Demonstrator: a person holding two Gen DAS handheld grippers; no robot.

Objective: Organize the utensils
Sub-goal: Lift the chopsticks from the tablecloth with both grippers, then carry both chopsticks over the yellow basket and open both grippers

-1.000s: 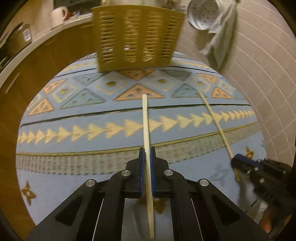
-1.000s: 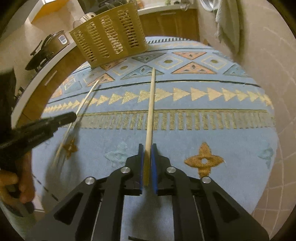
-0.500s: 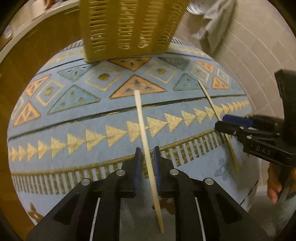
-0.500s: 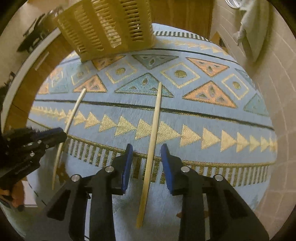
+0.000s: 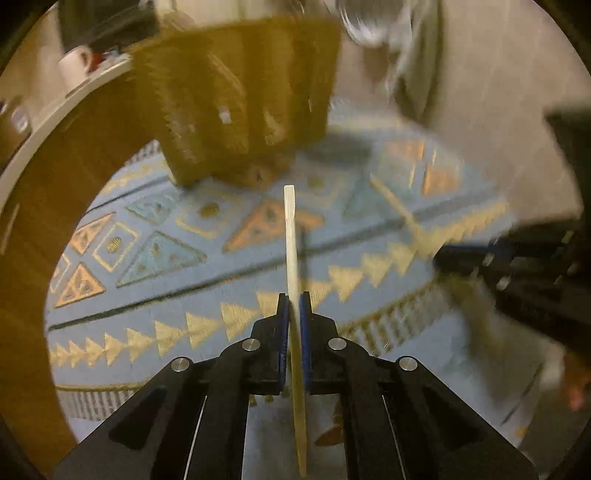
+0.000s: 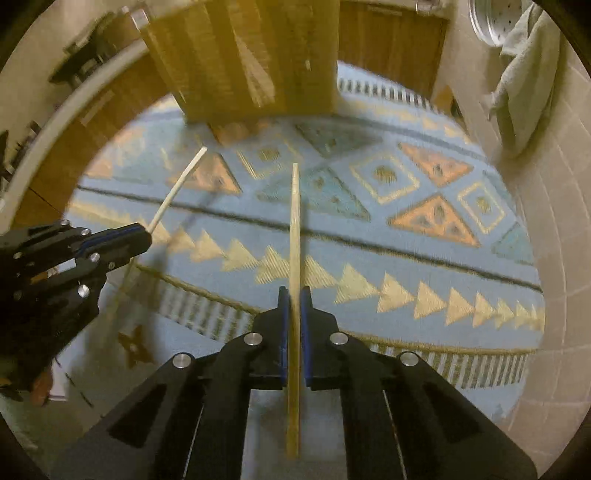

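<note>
each hand-held gripper, left (image 5: 294,314) and right (image 6: 294,310), is clamped on one chopstick (image 5: 293,258) (image 6: 294,236) lifted off the patterned mat (image 6: 424,229), while the slotted utensil basket (image 6: 243,55) ahead awaits both.

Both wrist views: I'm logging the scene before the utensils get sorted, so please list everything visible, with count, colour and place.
chopsticks: two, pale wood, one clamped in the left gripper, one clamped in the right gripper, both lifted over the rug
basket: one, yellow slotted plastic, standing on the far part of the rug
rug: one, blue with orange and cream triangles, on the floor
cloth: one, pale grey-green, hanging on the tiled wall at right
round metal dish: one, silver, on the wall beside the cloth
mug: one, white, on the counter at far left
left gripper: black, blue pads, jaws shut on its chopstick
right gripper: black, blue pads, jaws shut on its chopstick
</note>
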